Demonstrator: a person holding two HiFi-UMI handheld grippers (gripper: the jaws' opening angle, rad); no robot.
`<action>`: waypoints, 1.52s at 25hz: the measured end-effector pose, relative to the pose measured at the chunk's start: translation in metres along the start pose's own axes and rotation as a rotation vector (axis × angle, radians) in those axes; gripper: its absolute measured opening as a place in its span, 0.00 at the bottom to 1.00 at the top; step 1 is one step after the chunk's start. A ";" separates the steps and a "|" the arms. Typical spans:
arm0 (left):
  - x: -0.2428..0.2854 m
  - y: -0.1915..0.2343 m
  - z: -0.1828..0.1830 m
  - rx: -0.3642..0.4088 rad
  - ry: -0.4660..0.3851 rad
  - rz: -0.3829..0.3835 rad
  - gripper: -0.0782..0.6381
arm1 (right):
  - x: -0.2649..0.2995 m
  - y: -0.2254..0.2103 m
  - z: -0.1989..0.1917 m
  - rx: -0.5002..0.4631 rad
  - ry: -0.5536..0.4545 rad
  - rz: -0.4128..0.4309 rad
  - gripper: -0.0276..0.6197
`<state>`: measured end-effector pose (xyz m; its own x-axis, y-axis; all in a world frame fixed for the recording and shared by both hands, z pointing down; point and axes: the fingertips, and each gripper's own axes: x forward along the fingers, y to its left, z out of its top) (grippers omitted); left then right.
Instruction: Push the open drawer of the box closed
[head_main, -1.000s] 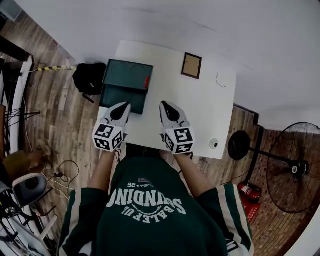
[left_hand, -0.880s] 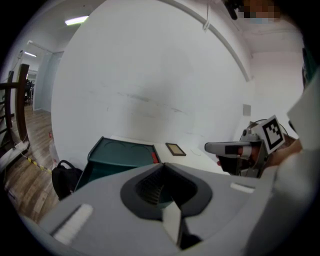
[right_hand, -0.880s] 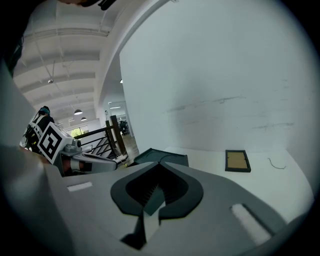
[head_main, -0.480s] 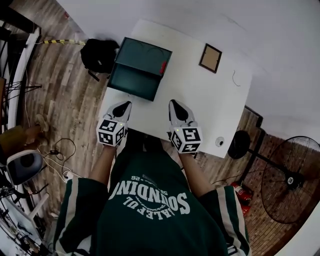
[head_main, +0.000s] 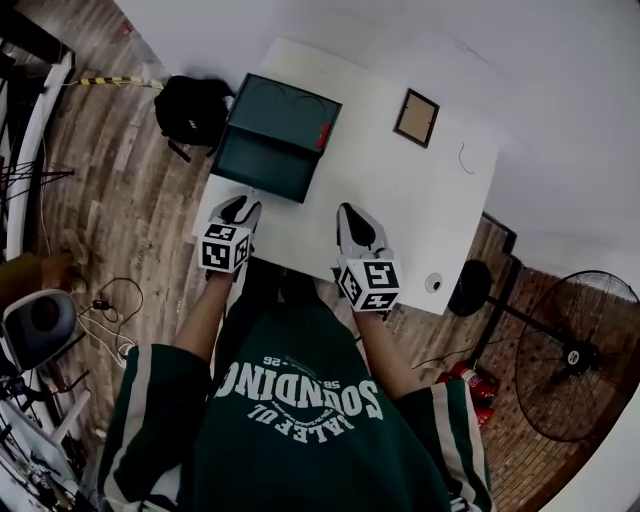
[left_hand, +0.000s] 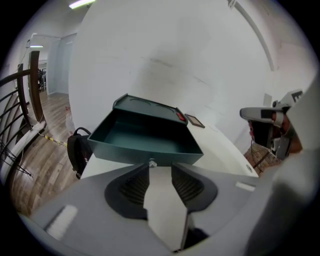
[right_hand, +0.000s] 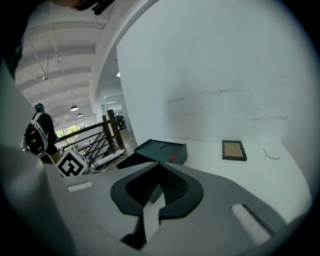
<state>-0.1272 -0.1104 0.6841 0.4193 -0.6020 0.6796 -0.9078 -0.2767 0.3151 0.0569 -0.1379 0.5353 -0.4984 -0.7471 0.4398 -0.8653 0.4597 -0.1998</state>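
A dark green box (head_main: 288, 108) stands on the far left of the white table (head_main: 410, 200). Its open drawer (head_main: 262, 165) is pulled out toward me. In the left gripper view the drawer (left_hand: 145, 137) fills the middle, with a small silver knob (left_hand: 151, 163) on its front panel. My left gripper (head_main: 240, 208) points at that front, its jaws slightly open (left_hand: 160, 167) with the knob just ahead of the gap and nothing held. My right gripper (head_main: 352, 212) hovers over the table's near middle, to the right of the drawer, shut (right_hand: 159, 164) and empty. The box (right_hand: 162, 150) lies ahead of it to the left.
A small brown picture frame (head_main: 415, 117) lies on the table's far side, with a thin wire (head_main: 463, 158) to its right. A small round object (head_main: 432, 283) sits at the near right corner. A black backpack (head_main: 190, 110) is on the floor left of the box, and a fan (head_main: 575, 355) stands at the right.
My left gripper has edged forward toward the drawer front. The right gripper has stayed nearly still. The drawer is open as before.
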 end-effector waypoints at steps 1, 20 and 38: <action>0.004 0.002 -0.002 -0.003 0.007 0.001 0.31 | -0.001 -0.002 0.000 0.003 0.000 -0.009 0.05; 0.047 0.023 -0.010 0.060 0.121 0.049 0.28 | -0.016 -0.037 -0.002 0.060 -0.005 -0.133 0.05; 0.052 0.023 0.011 0.074 0.103 0.014 0.28 | -0.020 -0.042 -0.005 0.087 -0.010 -0.173 0.05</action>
<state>-0.1267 -0.1565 0.7195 0.4011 -0.5268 0.7494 -0.9096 -0.3258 0.2578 0.1040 -0.1396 0.5395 -0.3415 -0.8166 0.4653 -0.9394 0.2809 -0.1966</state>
